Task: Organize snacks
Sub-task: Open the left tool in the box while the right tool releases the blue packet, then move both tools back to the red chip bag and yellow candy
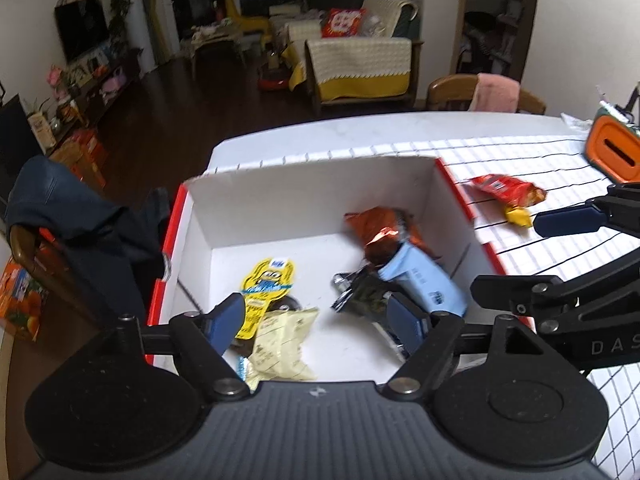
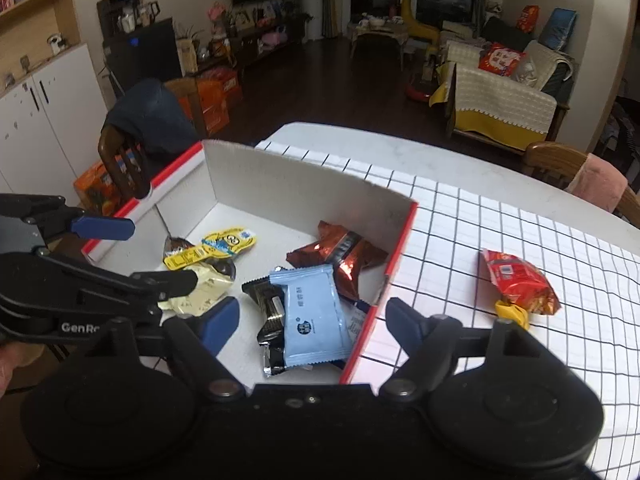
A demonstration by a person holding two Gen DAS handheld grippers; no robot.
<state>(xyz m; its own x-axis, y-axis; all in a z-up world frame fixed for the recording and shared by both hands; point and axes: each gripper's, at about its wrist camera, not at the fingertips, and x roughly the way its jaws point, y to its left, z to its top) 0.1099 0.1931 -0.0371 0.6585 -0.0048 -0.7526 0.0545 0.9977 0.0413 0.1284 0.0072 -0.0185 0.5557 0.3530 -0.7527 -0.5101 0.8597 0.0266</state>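
A white box with red edges [image 1: 312,164] [image 2: 300,184] stands on the checked tablecloth. Inside lie a yellow cartoon packet [image 1: 266,284] [image 2: 224,244], a pale packet [image 1: 280,344], a copper foil packet [image 1: 380,232] [image 2: 340,256], a light blue packet [image 1: 424,284] [image 2: 312,320] and a black one [image 2: 268,312]. A red packet [image 1: 506,190] [image 2: 516,280] lies on the cloth right of the box. My left gripper [image 1: 318,308] [image 2: 162,254] hovers open over the box's left half. My right gripper [image 2: 312,312] [image 1: 508,256] is open above the box's right wall. Neither holds anything.
A wooden chair draped with dark clothing [image 1: 80,216] stands left of the table. An orange-and-green object [image 1: 612,152] sits at the table's far right. Another chair with a pink cloth [image 1: 496,92] is behind the table. A small yellow item [image 2: 512,312] lies beside the red packet.
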